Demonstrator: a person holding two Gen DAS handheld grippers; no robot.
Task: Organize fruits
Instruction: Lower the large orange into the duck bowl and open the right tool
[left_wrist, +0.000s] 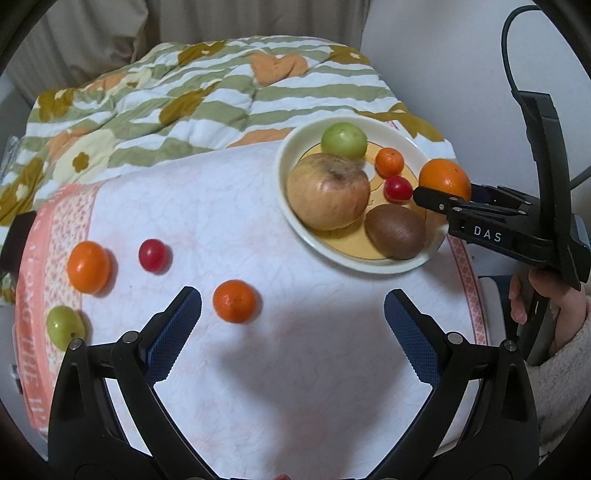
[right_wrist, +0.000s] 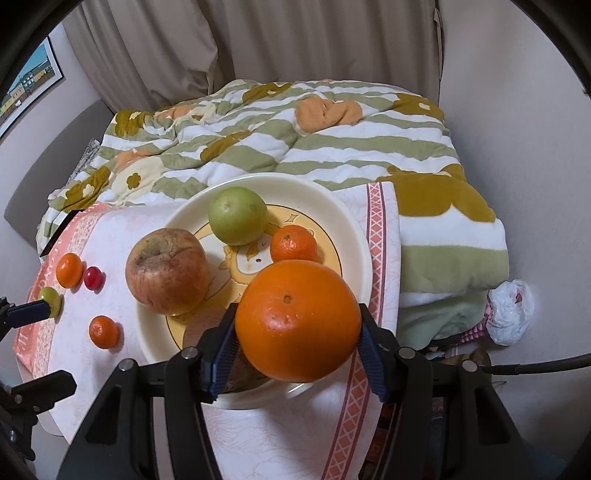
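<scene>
White quilted cloth (left_wrist: 229, 206) with a pink patterned border covers the table in the left wrist view, and the left gripper (left_wrist: 291, 325) hangs over its near part with its blue-padded fingers spread wide apart and nothing between them; just beyond the left finger lies a small mandarin (left_wrist: 235, 301), farther left a red cherry tomato (left_wrist: 154, 255), an orange kumquat-like fruit (left_wrist: 88, 266) and a green grape (left_wrist: 64, 326) near the border; at far right a cream plate (left_wrist: 295, 221) holds a large blemished apple (left_wrist: 328, 191), a green apple (left_wrist: 344, 140), a small tangerine (left_wrist: 389, 161), a second red tomato (left_wrist: 398, 188) and a kiwi (left_wrist: 396, 232), while the right gripper (left_wrist: 439, 192) reaches in from the right, clamped on a large orange (left_wrist: 445, 181) at the plate's right rim; a striped floral blanket (left_wrist: 155, 96) lies beyond the table; in the right wrist view the right gripper (right_wrist: 298, 332) has its two blue pads pressed against either side of the large orange (right_wrist: 297, 320), held above the near edge of the plate (right_wrist: 354, 236), with the blemished apple (right_wrist: 168, 271), green apple (right_wrist: 237, 215) and tangerine (right_wrist: 294, 244) on it, the loose fruits on the cloth (right_wrist: 118, 229) at left, and a crumpled white plastic bag (right_wrist: 510, 311) at far right
</scene>
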